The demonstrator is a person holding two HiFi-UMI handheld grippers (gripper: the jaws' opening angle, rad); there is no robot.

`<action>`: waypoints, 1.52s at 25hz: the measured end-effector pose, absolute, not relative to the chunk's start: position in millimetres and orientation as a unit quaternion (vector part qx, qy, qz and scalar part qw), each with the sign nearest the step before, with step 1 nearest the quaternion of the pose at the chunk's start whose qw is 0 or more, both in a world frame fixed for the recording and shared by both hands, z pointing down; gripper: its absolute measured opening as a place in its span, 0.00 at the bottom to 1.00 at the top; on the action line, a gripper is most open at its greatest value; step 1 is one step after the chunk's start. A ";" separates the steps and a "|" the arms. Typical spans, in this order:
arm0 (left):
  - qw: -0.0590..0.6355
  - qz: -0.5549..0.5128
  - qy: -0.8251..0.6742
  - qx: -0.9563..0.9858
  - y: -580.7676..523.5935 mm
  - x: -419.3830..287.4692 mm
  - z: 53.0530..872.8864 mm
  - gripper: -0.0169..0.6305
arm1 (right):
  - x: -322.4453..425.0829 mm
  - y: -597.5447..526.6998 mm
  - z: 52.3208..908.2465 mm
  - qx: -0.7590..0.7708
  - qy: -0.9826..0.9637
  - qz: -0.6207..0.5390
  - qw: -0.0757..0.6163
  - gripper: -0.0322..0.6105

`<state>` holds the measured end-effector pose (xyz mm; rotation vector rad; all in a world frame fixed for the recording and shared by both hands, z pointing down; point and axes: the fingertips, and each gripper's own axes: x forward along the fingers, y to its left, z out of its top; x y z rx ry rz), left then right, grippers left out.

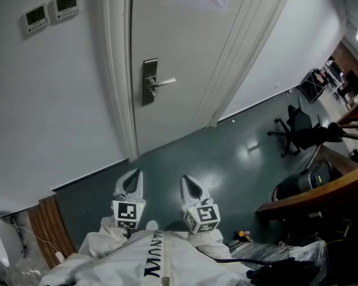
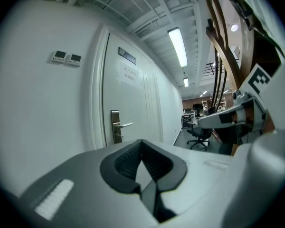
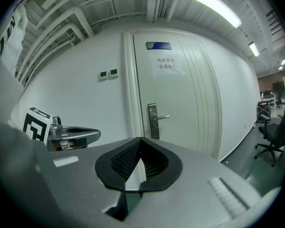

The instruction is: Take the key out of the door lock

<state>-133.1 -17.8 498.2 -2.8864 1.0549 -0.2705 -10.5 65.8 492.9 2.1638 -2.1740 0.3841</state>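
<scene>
Holds the grey left gripper [image 1: 130, 185] and the grey right gripper [image 1: 191, 186] low and side by side above the white jacket [image 1: 137, 256], each with its tips pressed together on nothing. Stands well apart from the white door [image 1: 188, 70] across the dark green floor [image 1: 227, 154]. Finds the brushed steel lock plate with lever handle [image 1: 150, 81] at the door's left edge, but cannot make out the key there, too small to tell.

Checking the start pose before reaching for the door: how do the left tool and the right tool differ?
In the head view the left tool leans its tip rightward, the right tool leftward. The left tool's marker cube faces the camera squarely; the right tool's marker cube is turned askew. Both are shut and empty, held low, well back from the door.
</scene>
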 end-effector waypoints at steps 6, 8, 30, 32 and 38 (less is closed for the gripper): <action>0.026 -0.089 0.340 -0.936 -39.8 -119.7 503.3 0.03 | 4.7 37.1 496.3 0.702 -0.701 0.127 0.025 0.05; 0.025 -0.092 0.344 -0.934 -50.3 -115.9 507.3 0.03 | 9.4 23.5 499.2 0.697 -0.705 0.126 0.024 0.05; 0.022 -0.125 0.422 -0.898 -179.0 -19.9 508.5 0.03 | 116.8 -133.9 506.1 0.628 -0.765 0.144 0.024 0.05; 0.023 -0.128 0.429 -0.894 -186.5 -11.0 508.0 0.03 | 126.7 -143.0 506.6 0.621 -0.770 0.144 0.025 0.05; 0.023 -0.131 0.460 -0.878 -204.0 9.6 506.6 0.03 | 153.3 -168.1 508.1 0.598 -0.788 0.145 0.024 0.05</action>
